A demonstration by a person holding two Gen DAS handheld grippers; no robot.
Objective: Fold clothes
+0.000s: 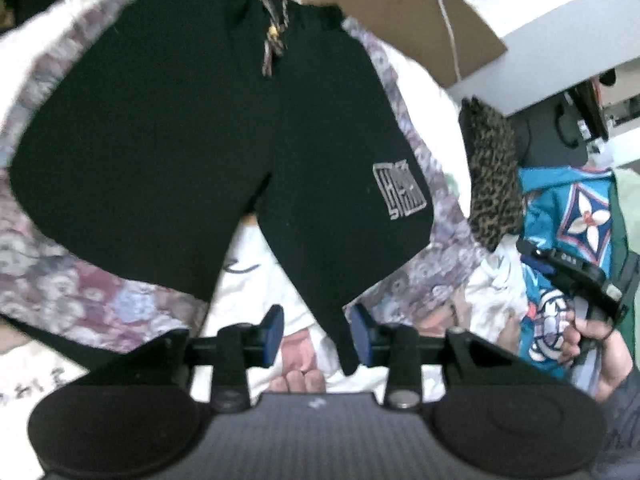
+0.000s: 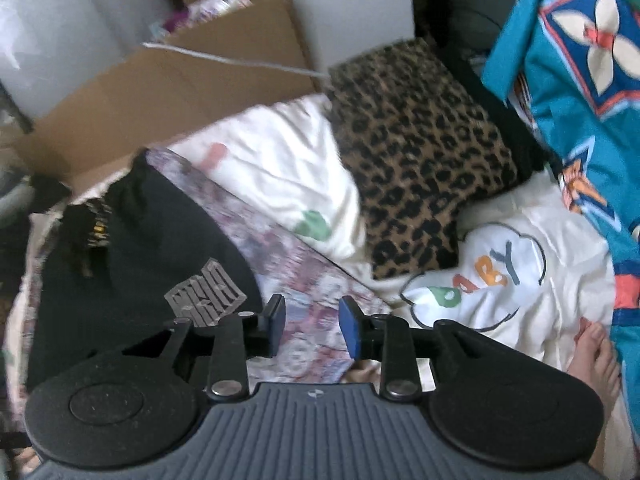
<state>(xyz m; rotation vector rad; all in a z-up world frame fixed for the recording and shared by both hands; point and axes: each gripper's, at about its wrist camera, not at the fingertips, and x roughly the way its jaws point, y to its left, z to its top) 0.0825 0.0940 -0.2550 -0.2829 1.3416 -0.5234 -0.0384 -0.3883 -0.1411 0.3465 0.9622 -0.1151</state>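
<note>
Left wrist view first: nearest the camera the left gripper (image 1: pixel 318 330) has its blue fingers (image 1: pixel 273 330) spread partway, and a thin corner of the black shorts (image 1: pixel 192 128) sits in the gap beside the right pad, whether touching it is hard to say. Bare toes (image 1: pixel 298 382) peek out just below. Beyond, the shorts lie flat and spread on a floral quilt (image 1: pixel 60 276), legs toward the camera, waistband and drawstring (image 1: pixel 274 46) at the far end, a grey logo patch (image 1: pixel 400 190) on one leg. Off to the right, a hand (image 1: pixel 596 344) grips the other tool in front of a teal patterned fabric (image 1: pixel 568 200), with a leopard-print cloth (image 1: pixel 494 176) behind. A cardboard box (image 1: pixel 400 4) closes off the far edge.

Right wrist view now: the right gripper (image 2: pixel 312 330) hovers with fingers (image 2: pixel 276 326) parted, nothing between them, over the quilt just beside the shorts' leg. Right of it lies a white garment (image 2: pixel 480 280) with coloured letters and a bare foot (image 2: pixel 596 356). Further back sit the leopard cloth and the box.
</note>
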